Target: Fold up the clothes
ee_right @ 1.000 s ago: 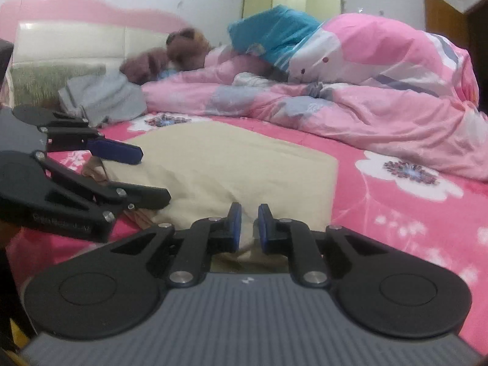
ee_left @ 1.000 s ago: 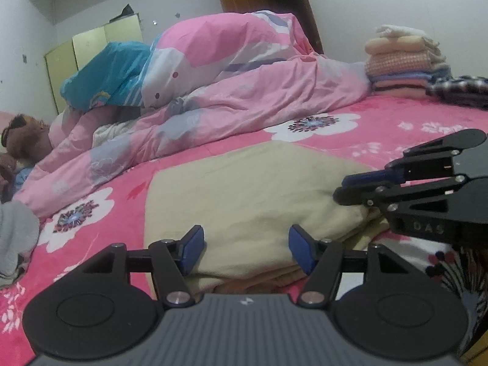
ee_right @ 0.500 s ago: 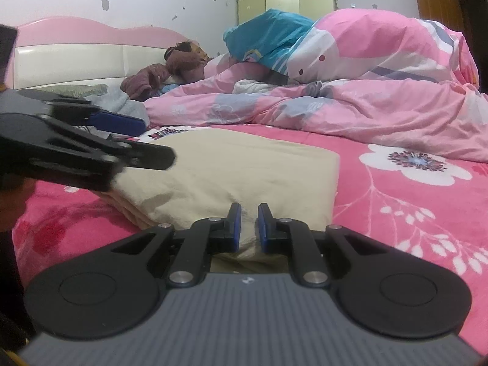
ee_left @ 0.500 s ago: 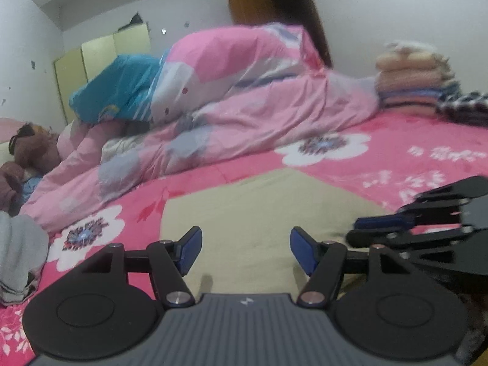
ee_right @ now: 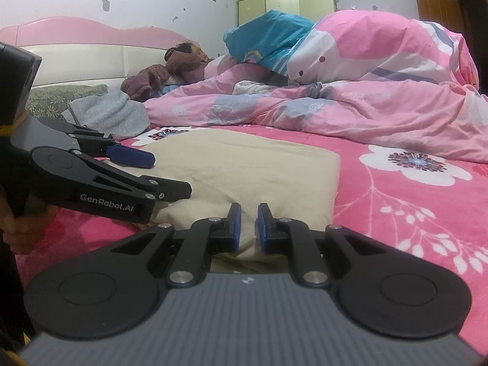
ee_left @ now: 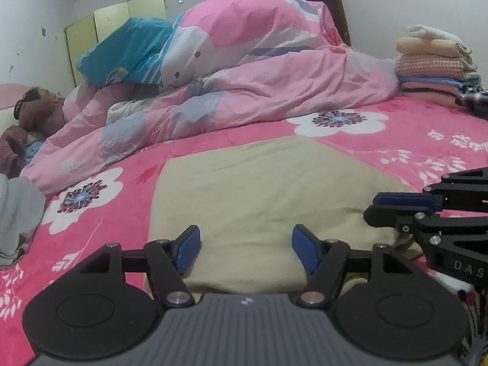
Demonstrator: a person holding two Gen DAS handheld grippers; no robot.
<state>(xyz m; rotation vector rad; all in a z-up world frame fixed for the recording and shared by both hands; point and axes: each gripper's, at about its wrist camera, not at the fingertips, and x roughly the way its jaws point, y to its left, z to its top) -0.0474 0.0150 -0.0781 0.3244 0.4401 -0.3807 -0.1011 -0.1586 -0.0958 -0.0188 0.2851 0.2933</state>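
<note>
A beige, flat-folded cotton garment (ee_left: 268, 195) is seen spread on the pink flower-printed bed sheet (ee_left: 381, 149), its thick near edge lying just before both tools; the left tongs (ee_left: 245, 245) are held over that near edge with blue pads (ee_left: 189, 244) set apart and widening, the cloth lying beneath and between them but not pressed; the right tongs (ee_right: 246, 227) are nearly pressed together, and a ridge of the beige fabric appears to be pinched between them at the near right part of the garment. A crumpled pink quilt (ee_left: 244, 91) is heaped behind, a stack of folded towels and clothes (ee_left: 433, 64) is set at the far right, and a grey garment (ee_right: 113, 113) is left near the headboard, well apart. The step in hand is judged to be a release by the left side after a fold; next, a fresh grip on the near left edge would be called for, level with the right tongs, so that the following fold may be carried over evenly.
</note>
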